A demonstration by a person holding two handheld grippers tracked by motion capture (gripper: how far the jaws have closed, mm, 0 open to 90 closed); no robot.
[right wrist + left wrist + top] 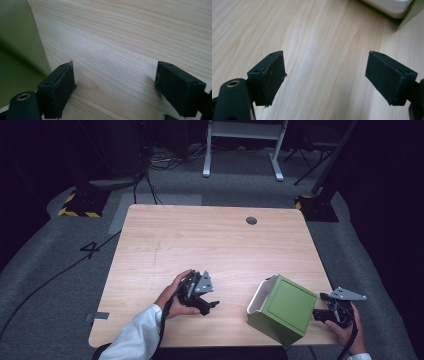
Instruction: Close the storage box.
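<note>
A green box [283,309] with a white liner [261,294] showing at its left side rests tilted near the front right of the wooden table [200,240]. My left gripper [211,307] hovers at the front centre, pointing right toward the box and still apart from it. In the left gripper view its jaws [325,60] stand open over bare wood, with the box's corner [412,11] ahead at the top right. My right gripper [320,306] sits just right of the box, open. In the right gripper view [115,67] nothing lies between the pads, and the green wall [17,50] is close on the left.
A round cable hole [251,220] sits near the table's far edge. The box stands close to the front edge. Beyond the table, cables [150,165] run over grey carpet, and a white desk frame [242,140] stands behind.
</note>
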